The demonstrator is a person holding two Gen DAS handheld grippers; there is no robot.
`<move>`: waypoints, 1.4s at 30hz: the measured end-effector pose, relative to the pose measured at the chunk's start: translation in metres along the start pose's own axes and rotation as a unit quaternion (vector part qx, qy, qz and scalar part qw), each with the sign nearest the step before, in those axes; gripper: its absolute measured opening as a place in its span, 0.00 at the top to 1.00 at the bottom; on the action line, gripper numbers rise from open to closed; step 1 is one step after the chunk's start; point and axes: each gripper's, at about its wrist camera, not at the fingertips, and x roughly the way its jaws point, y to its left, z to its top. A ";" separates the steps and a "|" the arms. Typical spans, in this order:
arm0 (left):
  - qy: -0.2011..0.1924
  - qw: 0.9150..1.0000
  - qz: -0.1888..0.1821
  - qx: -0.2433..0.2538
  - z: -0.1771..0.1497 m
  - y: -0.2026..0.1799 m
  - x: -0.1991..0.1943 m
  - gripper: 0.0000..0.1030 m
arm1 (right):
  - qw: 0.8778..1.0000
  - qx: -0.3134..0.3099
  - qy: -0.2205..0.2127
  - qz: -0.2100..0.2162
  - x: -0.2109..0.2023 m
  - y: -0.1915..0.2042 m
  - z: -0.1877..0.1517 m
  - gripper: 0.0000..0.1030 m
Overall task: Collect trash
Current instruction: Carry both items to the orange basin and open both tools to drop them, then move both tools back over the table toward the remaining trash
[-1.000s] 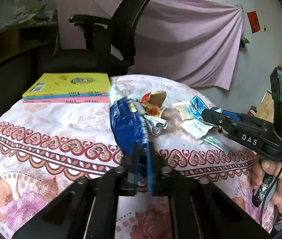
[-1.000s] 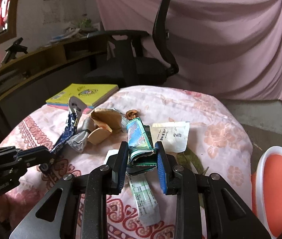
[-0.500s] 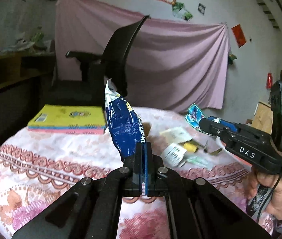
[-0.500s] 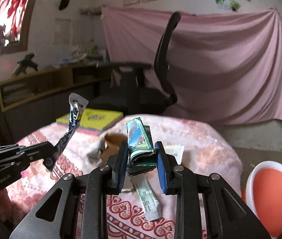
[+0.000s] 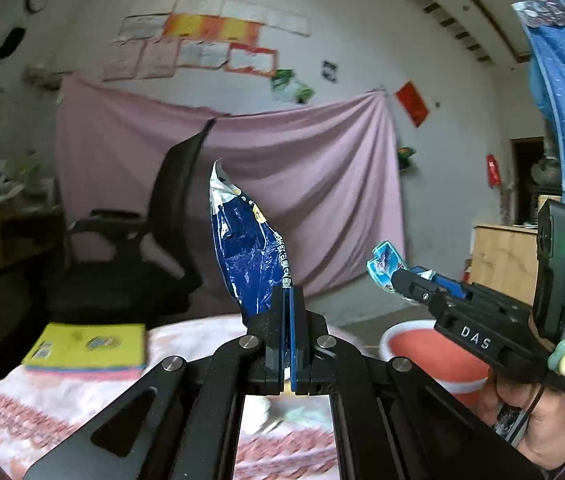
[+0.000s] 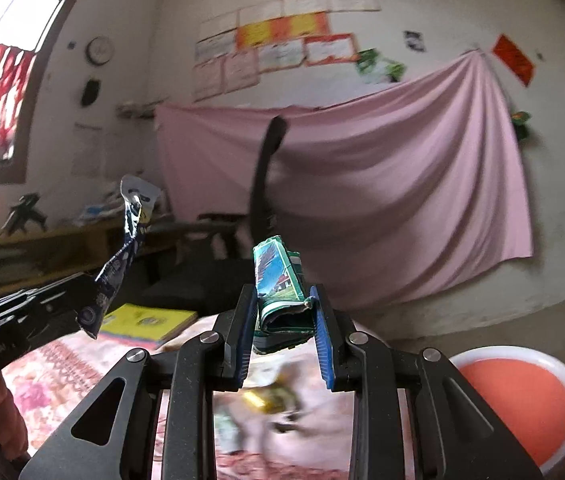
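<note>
Left wrist view: your left gripper (image 5: 287,312) is pinching the blue wrapper (image 5: 248,252), jaws pressed flat on its lower end, the crinkled foil standing up in front of the lens with its torn silver tip at the top. Off to the right, your right gripper (image 5: 396,284) is reaching into frame, a hand (image 5: 530,420) wrapped round its grip, a scrap of green carton (image 5: 382,266) poking out past the fingers. Below both, the floral tablecloth (image 5: 62,404) is blurring, and yellow books (image 5: 90,346) are lying at its left edge. Just past the table on the right, the red tub (image 5: 414,344) is showing its white rim. Further back, a black office chair (image 5: 154,248) is standing in front of the pink sheet (image 5: 322,184) hung on the wall.

Right wrist view: your right gripper (image 6: 284,316) is clamping the folded green carton (image 6: 278,280), pads squeezing it from both sides, the carton sticking up and forward, clear of the table. Under the jaws, leftover trash (image 6: 270,400) is lying smeared on the cloth (image 6: 42,380). On the left, your left gripper (image 6: 86,300) is holding the wrapper (image 6: 122,256) edge-on, twisted and pointing upward. The tub (image 6: 522,396) is sitting low right, beside the table. Books (image 6: 146,322) are sitting beyond the left gripper, then chair (image 6: 262,200), then sheet (image 6: 402,176).
</note>
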 end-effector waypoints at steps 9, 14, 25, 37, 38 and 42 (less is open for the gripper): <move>0.039 0.994 -0.096 -0.029 0.019 -0.070 0.076 1.00 | 0.993 0.055 -0.016 -0.107 -0.019 -0.080 0.002 0.76; 0.086 0.986 -0.131 -0.053 0.020 -0.094 0.119 1.00 | 0.983 0.096 0.022 -0.152 -0.015 -0.118 -0.008 0.76; 0.204 0.959 -0.179 -0.084 0.009 -0.132 0.200 1.00 | 0.964 0.167 0.081 -0.193 -0.018 -0.166 -0.031 0.75; 0.273 0.936 -0.186 -0.121 -0.003 -0.138 0.239 0.97 | 0.948 0.205 0.120 -0.212 -0.015 -0.189 -0.040 0.67; 0.277 0.935 -0.187 -0.124 -0.005 -0.136 0.240 0.95 | 0.947 0.207 0.120 -0.213 -0.014 -0.189 -0.040 0.65; 0.277 0.934 -0.183 -0.130 -0.006 -0.131 0.238 0.84 | 0.946 0.211 0.121 -0.216 -0.016 -0.191 -0.040 0.62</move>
